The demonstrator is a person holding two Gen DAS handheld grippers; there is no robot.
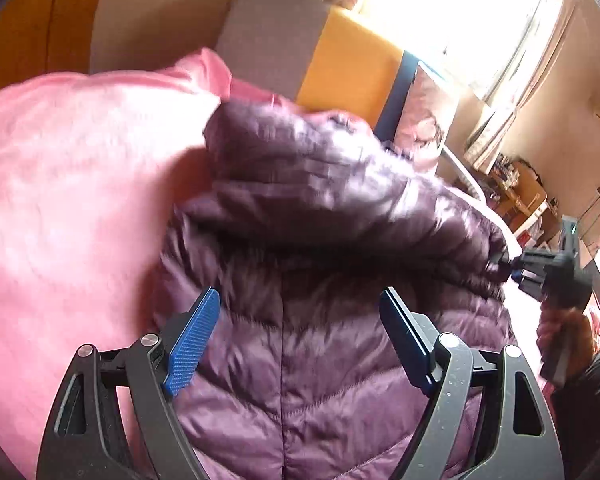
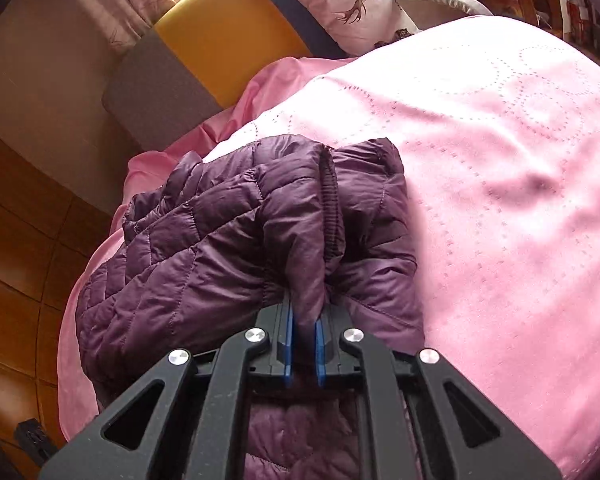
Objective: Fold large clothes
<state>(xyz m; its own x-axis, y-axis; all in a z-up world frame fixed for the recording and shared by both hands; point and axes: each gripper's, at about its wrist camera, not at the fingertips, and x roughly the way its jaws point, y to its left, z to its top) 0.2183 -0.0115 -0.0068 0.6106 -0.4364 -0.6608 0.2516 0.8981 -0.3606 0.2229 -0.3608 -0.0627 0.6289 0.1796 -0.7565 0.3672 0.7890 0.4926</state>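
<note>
A dark purple quilted puffer jacket (image 2: 220,248) lies on a bed covered by a pink blanket (image 2: 500,152) stitched with dotted circles. The jacket's shell is shiny and crinkled, sewn in chevron and diamond channels, with a ribbed knit cuff (image 2: 332,200) showing at the end of a sleeve. In the right wrist view the jacket fills the centre and the 9 o'clock side, bunched into a mound, with the blanket spreading toward 3 o'clock. The right gripper (image 2: 304,332) is clamped on a fold of the jacket beside that cuff, its blue pads pressed together on the fabric. In the left wrist view the jacket runs from 6 o'clock up to the centre, where a lifted part is folded over and blurred; the right gripper (image 1: 508,266) shows at 3 o'clock, pinching the jacket's edge. The left gripper (image 1: 300,320) hangs over the jacket body with its jaws wide apart and nothing between them. A yellow and grey headboard (image 2: 220,36) and a deer-print pillow (image 2: 340,0) sit toward 12 o'clock.
</note>
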